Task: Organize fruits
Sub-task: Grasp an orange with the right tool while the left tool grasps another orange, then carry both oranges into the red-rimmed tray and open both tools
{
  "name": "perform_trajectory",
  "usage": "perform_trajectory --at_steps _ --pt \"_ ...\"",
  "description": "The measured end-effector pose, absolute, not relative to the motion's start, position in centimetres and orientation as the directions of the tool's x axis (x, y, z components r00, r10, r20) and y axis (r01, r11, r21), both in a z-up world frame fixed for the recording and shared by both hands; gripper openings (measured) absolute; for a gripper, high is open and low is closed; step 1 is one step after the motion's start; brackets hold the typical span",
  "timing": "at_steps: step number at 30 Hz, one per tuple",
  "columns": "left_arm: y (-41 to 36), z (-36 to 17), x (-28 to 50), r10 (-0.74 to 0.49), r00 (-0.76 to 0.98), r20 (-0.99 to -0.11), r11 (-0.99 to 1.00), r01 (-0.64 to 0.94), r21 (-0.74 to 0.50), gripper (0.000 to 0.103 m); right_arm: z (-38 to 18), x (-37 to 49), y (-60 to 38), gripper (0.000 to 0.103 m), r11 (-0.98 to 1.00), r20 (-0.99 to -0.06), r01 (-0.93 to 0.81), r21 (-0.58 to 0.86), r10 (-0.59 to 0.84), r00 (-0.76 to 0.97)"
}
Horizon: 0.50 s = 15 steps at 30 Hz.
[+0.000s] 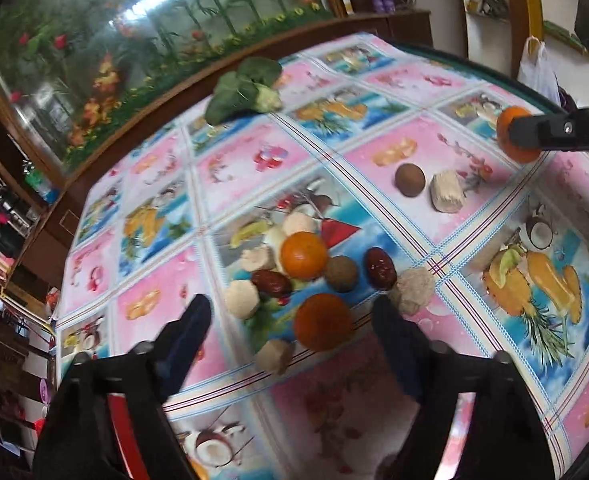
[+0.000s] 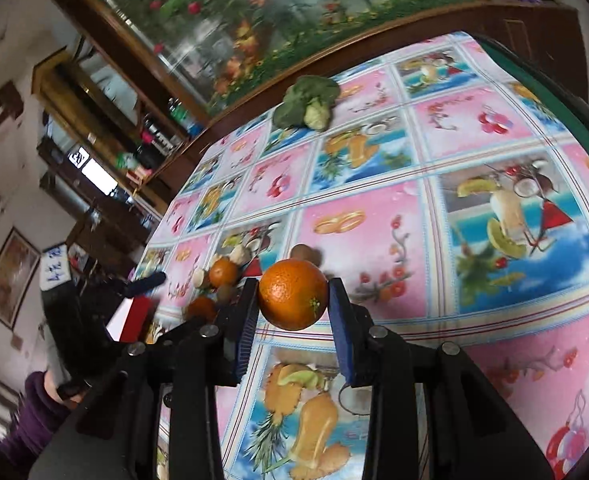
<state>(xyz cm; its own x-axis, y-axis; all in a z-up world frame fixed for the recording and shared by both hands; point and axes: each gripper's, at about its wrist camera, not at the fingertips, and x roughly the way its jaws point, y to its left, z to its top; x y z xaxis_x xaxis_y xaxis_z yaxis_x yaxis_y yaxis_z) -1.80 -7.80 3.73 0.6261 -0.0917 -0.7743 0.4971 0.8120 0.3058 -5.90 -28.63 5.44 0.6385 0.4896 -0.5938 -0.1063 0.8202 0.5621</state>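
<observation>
I am holding an orange (image 2: 293, 294) clamped between the jaws of the right gripper (image 2: 292, 300), which is hanging above the patterned desk (image 2: 494, 152), well apart from the mixed pile (image 1: 294, 272) of fruit lying to its left. The left gripper (image 1: 290, 320) is hovering with its jaws spread wide and empty, and a second orange (image 1: 323, 322) is lying directly ahead between them. It is probably the nearest piece, though motion blur is making its contact with the neighbouring pale chunk (image 1: 274, 356) hard to judge.
</observation>
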Motion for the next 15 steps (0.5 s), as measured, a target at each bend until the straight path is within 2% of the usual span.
perform_trajectory --at_steps 2,7,9,15 --pt "-7.9 3.5 -1.6 -0.101 0.609 -0.787 0.811 0.508 0.289 0.073 5.4 -5.9 -28.3 0.036 0.814 -0.589 -0.112 0.57 0.501 0.635" --pt "-7.9 2.3 -1.0 -0.113 0.56 -0.821 0.813 0.528 0.248 0.049 5.4 -6.1 -28.5 0.036 0.81 -0.587 -0.115 0.576 0.507 0.631" --pt "-7.8 1.9 -0.8 -0.132 0.536 -0.834 0.822 0.529 0.21 0.034 5.3 -5.9 -28.4 0.036 0.816 -0.588 -0.113 0.567 0.497 0.638" --pt "-7.5 2.5 -1.2 -0.163 0.547 -0.821 0.85 0.5 0.165 0.032 5.2 -5.8 -28.2 0.036 0.84 -0.576 -0.131 0.527 0.466 0.672"
